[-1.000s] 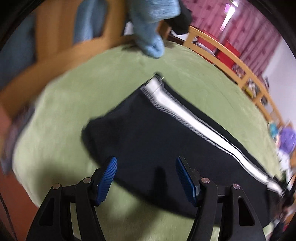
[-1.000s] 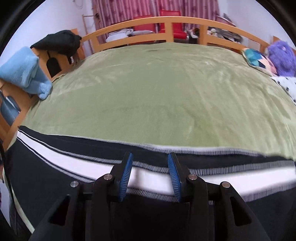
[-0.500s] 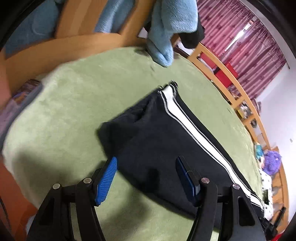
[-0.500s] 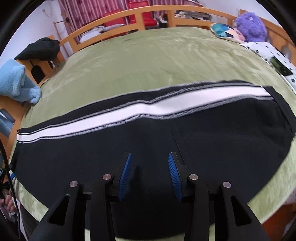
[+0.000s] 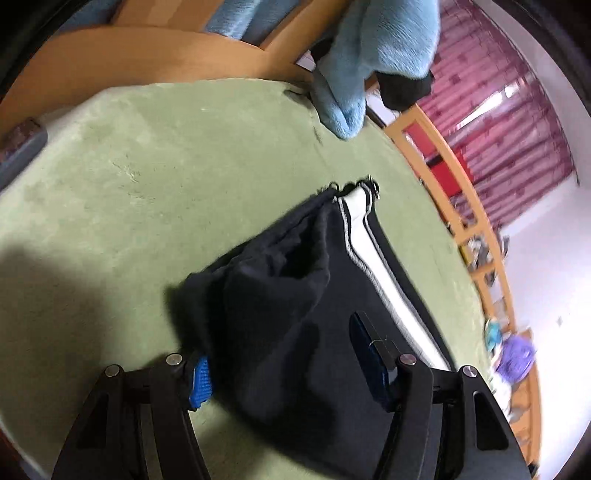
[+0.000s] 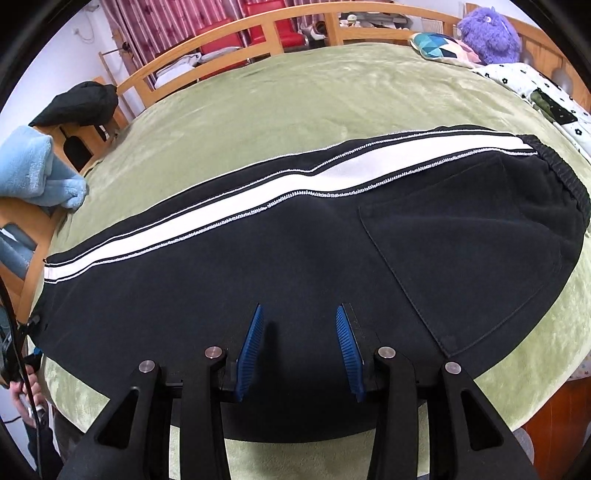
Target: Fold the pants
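**Pants flat on the bed, left fingers closing around the leg end**

So you've got the black pants point(image 6: 295, 266) laid out lengthwise across the green bed cover point(image 6: 295, 110), folded in half so the white side stripe point(image 6: 258, 192) runs along the far edge. The waistband point(image 6: 565, 173) sits at the right end in the right wrist view, with the back pocket point(image 6: 461, 240) facing up, and the leg ends point toward the left side of the bed.

Your left gripper point(image 5: 284, 354) is down at the leg end. The cuff area point(image 5: 280, 258) is bunched up and rumpled there, and the dark fabric sits between the two blue fingers point(image 5: 200, 380). The fingers are closing right now, but I can't see them pressing on the cloth yet, so I'd call that not gripped.

Your right gripper point(image 6: 301, 343) hangs over the middle of the pants near the front edge, just left of the pocket. Its fingers point(image 6: 251, 343) stand apart with nothing pinched between them; only flat fabric lies beneath.

Around the bed: a light blue towel point(image 6: 33, 173) draped on the wooden rail point(image 6: 229, 40) at the left, a dark garment point(image 6: 81, 103) hanging just past it, and a purple plush toy point(image 6: 487, 29) with a patterned cushion point(image 6: 436, 46) at the far right corner.
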`<state>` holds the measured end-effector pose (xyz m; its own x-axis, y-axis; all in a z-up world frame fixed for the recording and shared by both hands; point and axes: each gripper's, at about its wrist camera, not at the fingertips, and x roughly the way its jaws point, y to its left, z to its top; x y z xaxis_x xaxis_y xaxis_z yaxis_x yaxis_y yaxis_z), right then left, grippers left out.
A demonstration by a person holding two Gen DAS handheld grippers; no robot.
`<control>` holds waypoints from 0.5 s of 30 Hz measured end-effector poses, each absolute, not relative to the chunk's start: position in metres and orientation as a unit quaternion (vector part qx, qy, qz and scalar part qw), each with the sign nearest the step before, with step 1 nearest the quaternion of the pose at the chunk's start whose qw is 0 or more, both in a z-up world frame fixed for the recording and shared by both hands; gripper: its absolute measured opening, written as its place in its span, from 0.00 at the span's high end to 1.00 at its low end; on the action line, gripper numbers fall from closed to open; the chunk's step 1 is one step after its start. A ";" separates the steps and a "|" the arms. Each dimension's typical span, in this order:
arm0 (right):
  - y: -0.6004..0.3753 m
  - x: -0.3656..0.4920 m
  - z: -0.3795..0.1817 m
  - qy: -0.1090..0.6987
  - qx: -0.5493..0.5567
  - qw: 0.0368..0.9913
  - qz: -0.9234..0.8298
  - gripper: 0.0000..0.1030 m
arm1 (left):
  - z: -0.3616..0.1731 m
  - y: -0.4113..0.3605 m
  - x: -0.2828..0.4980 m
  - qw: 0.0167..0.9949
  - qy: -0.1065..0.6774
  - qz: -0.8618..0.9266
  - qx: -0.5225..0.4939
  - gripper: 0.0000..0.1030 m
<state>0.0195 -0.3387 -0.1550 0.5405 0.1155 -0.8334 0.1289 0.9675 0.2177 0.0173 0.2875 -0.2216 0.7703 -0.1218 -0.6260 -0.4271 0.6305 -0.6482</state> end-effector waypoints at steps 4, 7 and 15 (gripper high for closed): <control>-0.341 0.017 -0.153 0.476 0.137 0.869 -0.007 0.60 | -0.230 0.295 0.020 0.821 0.312 0.092 -0.470 0.78; -0.343 0.015 -0.150 0.471 0.137 0.871 -0.005 0.60 | -0.235 0.299 0.019 0.811 0.316 0.083 -0.485 0.87; -0.350 0.002 -0.140 0.448 0.152 0.881 0.011 0.60 | -0.185 0.282 0.009 0.844 0.299 0.091 -0.436 0.89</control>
<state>0.0020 -0.3501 -0.1405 0.5991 0.1546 -0.7857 0.1167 0.9538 0.2767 0.0087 0.2821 -0.1855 0.8049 -0.1072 -0.5837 -0.4142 0.6028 -0.6819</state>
